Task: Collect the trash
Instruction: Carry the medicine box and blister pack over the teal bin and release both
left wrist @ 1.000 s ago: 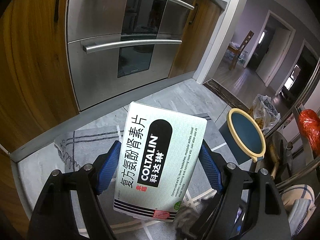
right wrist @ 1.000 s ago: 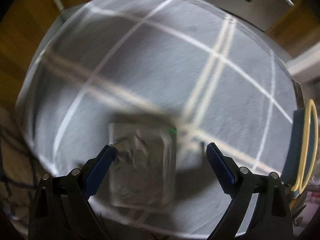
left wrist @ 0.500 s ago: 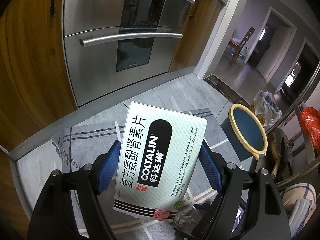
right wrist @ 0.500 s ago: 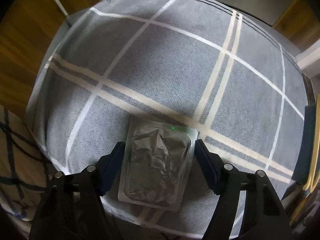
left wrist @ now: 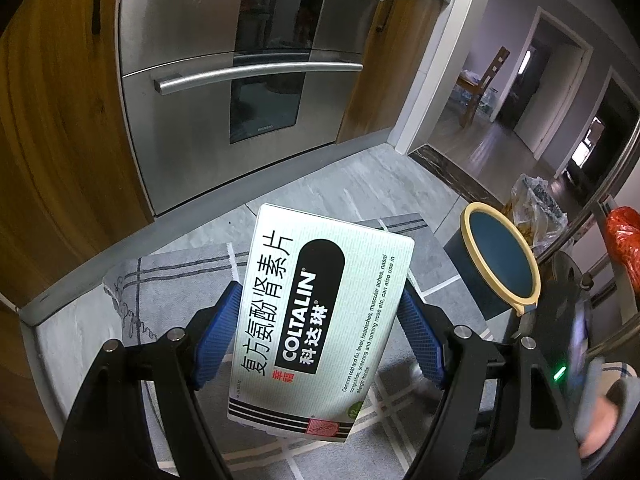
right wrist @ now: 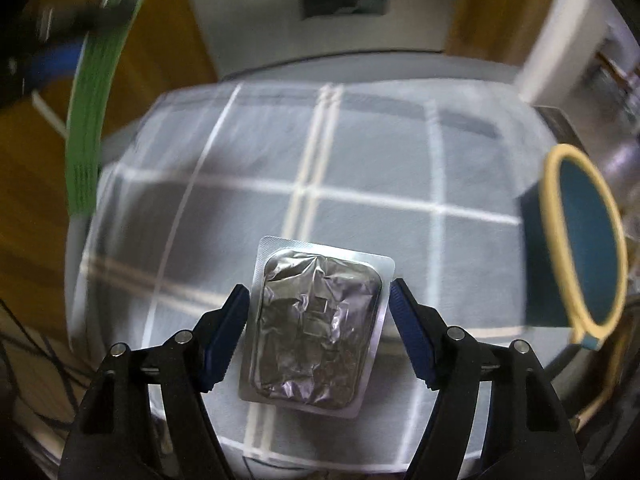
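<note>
My left gripper (left wrist: 320,340) is shut on a white Coltalin medicine box (left wrist: 320,320), held above the grey checked rug (left wrist: 180,280). My right gripper (right wrist: 318,332) is shut on a silver foil blister pack (right wrist: 316,336), lifted above the same rug (right wrist: 360,160). A dark blue bin with a yellow rim (left wrist: 498,264) stands to the right of the box; in the right wrist view the bin (right wrist: 580,256) is at the right edge. The green edge of the box (right wrist: 86,120) shows blurred at upper left of the right wrist view.
A steel oven (left wrist: 248,80) set in wooden cabinets (left wrist: 60,120) faces me. A clear bag of trash (left wrist: 536,208) and a red bag (left wrist: 624,240) lie beyond the bin. A doorway (left wrist: 520,92) opens at the right.
My right gripper closed on the blister pack and lifted it off the rug, tilting up so that the bin comes into view. My left gripper holds the box and rose slightly.
</note>
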Demonstrator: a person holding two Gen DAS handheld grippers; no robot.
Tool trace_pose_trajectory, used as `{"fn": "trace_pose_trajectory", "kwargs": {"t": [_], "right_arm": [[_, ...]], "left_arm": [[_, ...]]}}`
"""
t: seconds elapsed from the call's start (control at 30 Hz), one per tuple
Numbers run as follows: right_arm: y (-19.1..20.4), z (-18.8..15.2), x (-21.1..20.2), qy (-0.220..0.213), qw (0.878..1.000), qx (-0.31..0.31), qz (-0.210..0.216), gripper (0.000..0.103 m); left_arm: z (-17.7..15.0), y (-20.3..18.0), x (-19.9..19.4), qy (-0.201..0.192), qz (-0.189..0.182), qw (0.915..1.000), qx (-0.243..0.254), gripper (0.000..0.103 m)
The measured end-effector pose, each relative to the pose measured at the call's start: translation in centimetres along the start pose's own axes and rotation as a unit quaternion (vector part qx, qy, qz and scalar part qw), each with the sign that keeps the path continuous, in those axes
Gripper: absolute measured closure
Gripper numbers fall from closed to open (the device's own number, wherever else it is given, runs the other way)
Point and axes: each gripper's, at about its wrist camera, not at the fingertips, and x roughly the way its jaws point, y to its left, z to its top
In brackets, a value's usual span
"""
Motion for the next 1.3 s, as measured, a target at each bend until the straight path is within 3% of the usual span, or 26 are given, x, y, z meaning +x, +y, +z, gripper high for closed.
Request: {"fn": "trace_pose_trajectory", "kwargs": {"t": [0.27,0.43,0.63,0.8,0.93,1.2,1.3], "right_arm": [[-8.1,2.9,-6.2,-0.088,0.991,0.102,-0.028,0.031],[-15.4,3.7,-10.1,-0.150,0.973,0.163,-0.067,0.031],[-24.2,3.5,-10.4,-0.161,0.951,0.245,-0.096,0.031],[-29.9,2.1,-9.5,-0.172,0.928,0.319,-0.087,0.030],[-34.1,0.8,-8.2,-0.169,0.909,0.369,-0.089,0.030],[-38.7,-1.8,-6.0,-0.151,0.875,0.454,-0.074,0.030],[-39.7,-2.6,-5.3,-0.144,0.864,0.478,-0.062,0.030]], "left_arm": [[0.7,-2.8,-0.6,-0.021,-0.016,0.9993,0.026,0.027],[1.7,-6.7,0.5,-0.023,-0.038,0.9969,0.065,0.027],[3.3,-13.0,4.1,-0.008,-0.092,0.9898,0.108,0.027],[4.4,-18.6,7.8,0.009,-0.141,0.9808,0.134,0.027],[4.9,-23.0,10.5,0.015,-0.157,0.9728,0.170,0.027],[5.1,-29.6,16.1,0.030,-0.188,0.9622,0.195,0.027],[4.7,-31.7,17.6,0.036,-0.183,0.9590,0.214,0.027]]}}
